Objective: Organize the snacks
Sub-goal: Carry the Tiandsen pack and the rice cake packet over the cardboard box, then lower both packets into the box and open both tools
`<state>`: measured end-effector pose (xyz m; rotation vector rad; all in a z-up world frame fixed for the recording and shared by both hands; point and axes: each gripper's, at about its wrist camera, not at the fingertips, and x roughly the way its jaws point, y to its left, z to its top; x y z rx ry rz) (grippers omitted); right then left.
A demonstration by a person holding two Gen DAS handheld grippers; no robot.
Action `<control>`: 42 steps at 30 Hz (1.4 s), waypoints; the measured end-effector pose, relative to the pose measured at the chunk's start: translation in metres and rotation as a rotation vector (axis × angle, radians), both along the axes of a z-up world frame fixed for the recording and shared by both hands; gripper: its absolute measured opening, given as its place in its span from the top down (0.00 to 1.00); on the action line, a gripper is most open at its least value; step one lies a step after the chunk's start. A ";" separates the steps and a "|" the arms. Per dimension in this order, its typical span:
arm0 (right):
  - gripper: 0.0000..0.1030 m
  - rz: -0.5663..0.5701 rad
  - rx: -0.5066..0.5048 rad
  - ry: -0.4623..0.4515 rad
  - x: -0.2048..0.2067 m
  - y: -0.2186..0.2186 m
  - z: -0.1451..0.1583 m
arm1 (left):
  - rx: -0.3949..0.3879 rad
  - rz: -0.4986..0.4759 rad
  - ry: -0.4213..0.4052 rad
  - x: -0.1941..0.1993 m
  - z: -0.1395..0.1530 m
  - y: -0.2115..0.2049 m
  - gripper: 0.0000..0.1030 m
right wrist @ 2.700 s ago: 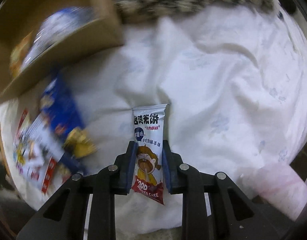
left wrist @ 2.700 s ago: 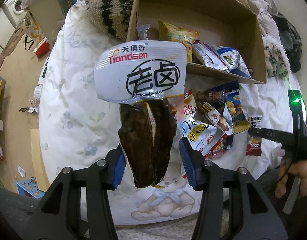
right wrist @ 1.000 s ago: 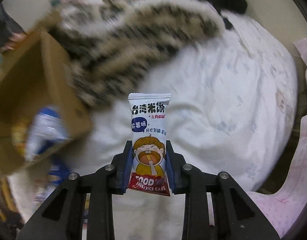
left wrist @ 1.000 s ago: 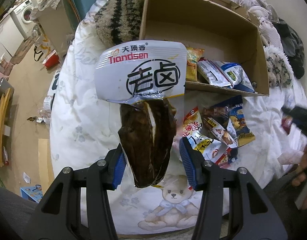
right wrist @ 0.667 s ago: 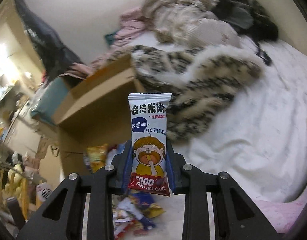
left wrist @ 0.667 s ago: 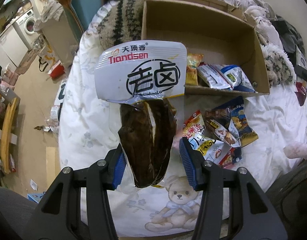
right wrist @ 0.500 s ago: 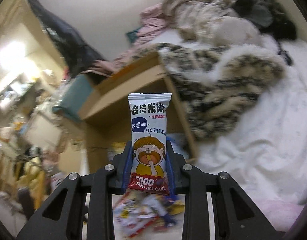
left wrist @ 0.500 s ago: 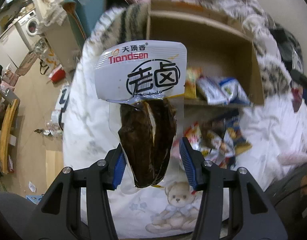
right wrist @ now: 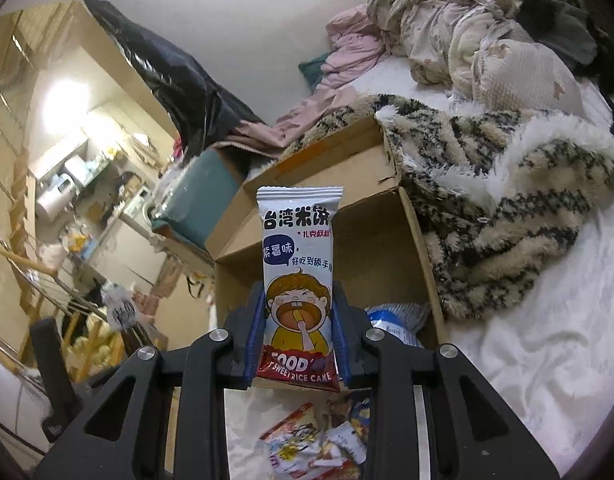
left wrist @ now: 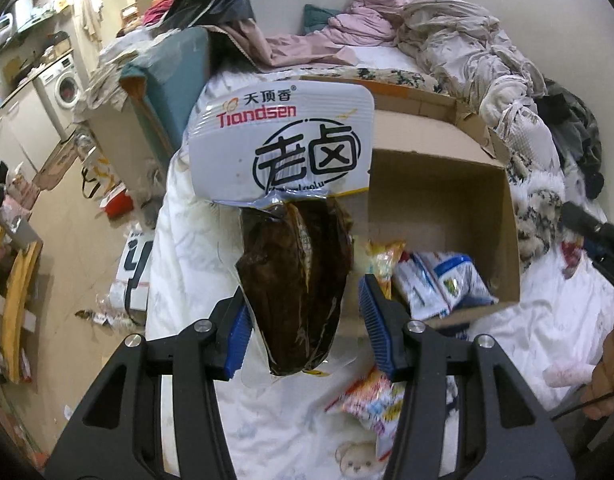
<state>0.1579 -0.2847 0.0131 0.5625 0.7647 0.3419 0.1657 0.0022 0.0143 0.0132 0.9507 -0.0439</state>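
- A glossy vacuum pouch of dark braised meat with a white printed header (left wrist: 295,240) stands upright in the left gripper (left wrist: 305,328), whose blue ribbed pads flank it; whether both pads touch is unclear.
- A slim white rice-cake wrapper with a cartoon child (right wrist: 297,288) is clenched in the right gripper (right wrist: 297,344).
- Both hang before an open brown cardboard box (left wrist: 439,184) holding crinkly packets, on a white quilted bed (left wrist: 187,240) with a striped fluffy blanket (right wrist: 507,208).

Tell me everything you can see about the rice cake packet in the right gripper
The rice cake packet is a slim, glossy plastic wrapper, pale blue-white with dark Chinese lettering, a purple flavour badge and a cartoon child with a finger in its open mouth. A dark red band at the bottom reads "sweet rice cake". It looks sealed and stands upright, its crimped top free. The right gripper pinches its lower half, one blue pad against each long edge. Nothing else touches it.
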 end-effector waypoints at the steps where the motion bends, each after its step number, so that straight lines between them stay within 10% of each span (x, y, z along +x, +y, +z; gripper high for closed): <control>1: 0.70 0.012 -0.009 0.009 0.006 0.003 -0.003 | 0.003 -0.007 0.000 0.005 -0.001 -0.003 0.54; 17: 0.70 0.114 -0.140 0.216 0.046 0.044 -0.068 | 0.067 -0.096 0.048 0.050 -0.067 -0.034 0.54; 38: 0.67 0.080 -0.155 0.262 0.051 0.045 -0.088 | 0.102 -0.101 0.022 0.044 -0.067 -0.037 0.40; 42: 0.33 0.061 -0.134 0.269 0.052 0.041 -0.088 | 0.067 -0.090 -0.007 0.042 -0.059 -0.033 0.21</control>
